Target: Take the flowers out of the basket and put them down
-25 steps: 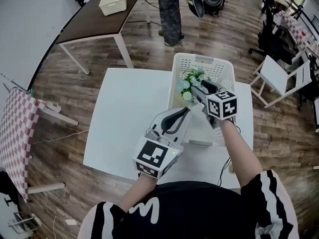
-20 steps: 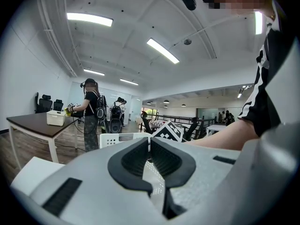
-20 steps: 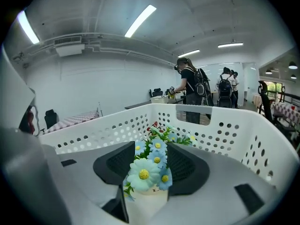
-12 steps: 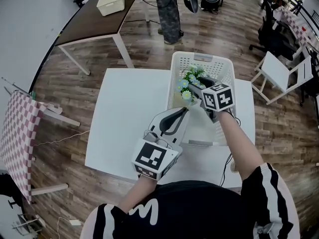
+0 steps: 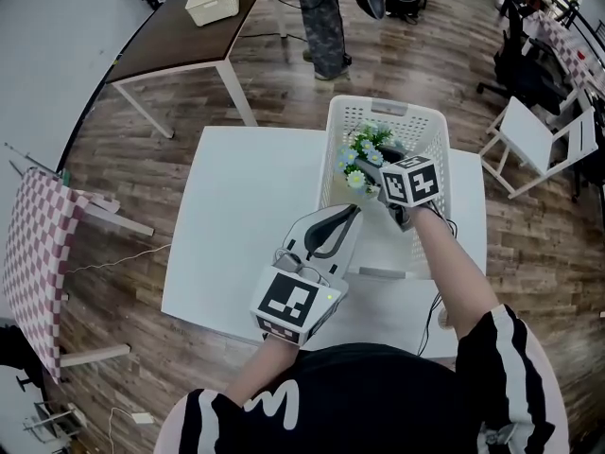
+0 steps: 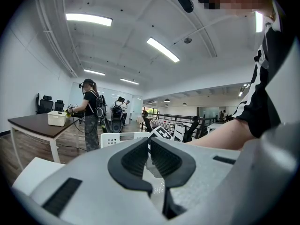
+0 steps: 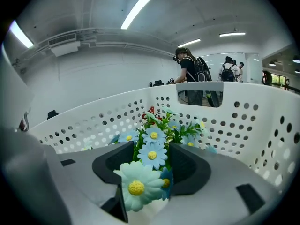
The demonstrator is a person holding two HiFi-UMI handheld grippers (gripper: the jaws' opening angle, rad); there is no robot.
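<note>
Flowers (image 7: 152, 154) between right tool's (image 7: 151, 148) just-opened jaws

A white table (image 5: 236, 216) stands on a wooden plank floor (image 5: 123, 168). On it stands a white plastic basket (image 5: 427, 121) with holed walls, upright, its long left wall just right of the left gripper (image 5: 333, 227). The right gripper (image 5: 375, 171) points down inside the basket, whose far end lies beyond it, near the table's far edge.

The table (image 5: 227, 225) lies bare from its left edge to the basket (image 5: 435, 135) at its far right corner. Its perforated walls hem in the right hand-held gripper (image 7: 154, 165), whose jaws have just been opening, with the flowers (image 5: 364, 149) filling the gap between them.
</note>
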